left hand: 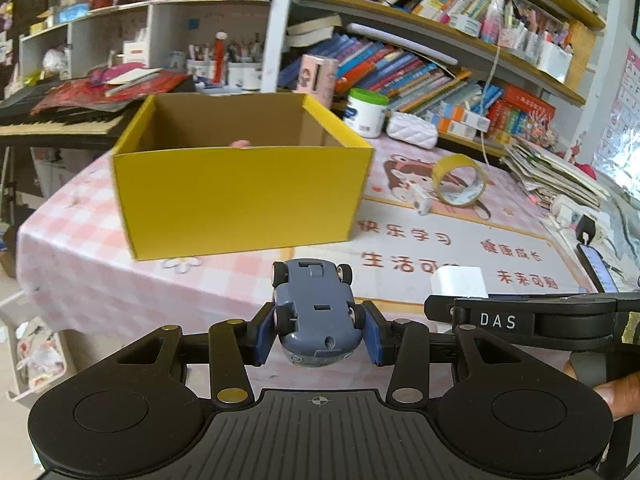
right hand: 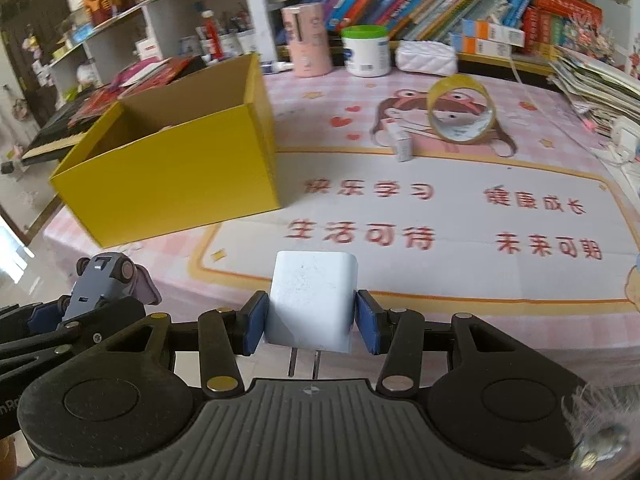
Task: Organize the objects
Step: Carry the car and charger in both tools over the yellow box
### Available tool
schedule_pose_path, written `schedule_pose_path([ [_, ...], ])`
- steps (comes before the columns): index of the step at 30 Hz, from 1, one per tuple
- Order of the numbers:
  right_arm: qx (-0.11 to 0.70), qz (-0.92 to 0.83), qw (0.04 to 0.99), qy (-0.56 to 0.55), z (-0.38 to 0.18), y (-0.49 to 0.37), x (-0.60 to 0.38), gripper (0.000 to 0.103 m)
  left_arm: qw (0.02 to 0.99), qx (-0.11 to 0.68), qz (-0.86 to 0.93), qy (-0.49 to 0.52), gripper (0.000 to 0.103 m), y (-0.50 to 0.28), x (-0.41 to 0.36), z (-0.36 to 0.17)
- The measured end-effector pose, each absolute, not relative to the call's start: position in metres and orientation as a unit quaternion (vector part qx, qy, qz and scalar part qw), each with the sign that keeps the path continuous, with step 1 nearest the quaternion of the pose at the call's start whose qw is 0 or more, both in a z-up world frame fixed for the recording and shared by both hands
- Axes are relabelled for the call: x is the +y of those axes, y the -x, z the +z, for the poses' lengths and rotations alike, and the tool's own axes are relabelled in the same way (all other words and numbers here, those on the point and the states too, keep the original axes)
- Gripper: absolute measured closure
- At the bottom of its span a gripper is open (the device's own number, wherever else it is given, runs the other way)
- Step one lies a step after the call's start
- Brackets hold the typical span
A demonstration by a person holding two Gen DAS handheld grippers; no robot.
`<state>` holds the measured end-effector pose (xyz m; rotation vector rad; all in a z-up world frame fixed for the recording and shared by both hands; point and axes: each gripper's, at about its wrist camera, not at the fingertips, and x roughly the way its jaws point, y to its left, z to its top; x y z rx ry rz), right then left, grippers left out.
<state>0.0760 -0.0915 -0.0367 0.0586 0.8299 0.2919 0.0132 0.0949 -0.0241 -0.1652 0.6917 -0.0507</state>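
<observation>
Left claw clamped on toy car — underside up, above bench edge; right claw gripped white charger, prongs toward camera; yellow box ahead — open.

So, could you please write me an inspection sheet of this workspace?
Surface: table under a pink printed cloth.
Job's things: toy car, upside down; white charger; open yellow box.
Clutter: tape roll, small white box, green-lidded tub, white pouch.
Grippers: left gripper shut on the car; right gripper shut on the charger.
Cables: white cord hanging by the shelves.
Surroundings: bookshelves, keyboard.
</observation>
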Motion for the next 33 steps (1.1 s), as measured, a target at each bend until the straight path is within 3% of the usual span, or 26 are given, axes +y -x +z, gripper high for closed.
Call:
schedule_pose_path([
  [17, 0.376, 0.204, 0.904, 0.017, -0.018, -0.052, -0.022, 0.058, 0.949, 0.295, 0.034, 0.106, 0.06, 0.023, 0.15, -0.008],
  [33, 0.303, 0.227, 0.925, 0.02, 0.013, -0.098, 0.005, 0.058, 0.966, 0.239, 0.046, 0.085, 0.06, -0.018, 0.164, 0.021],
])
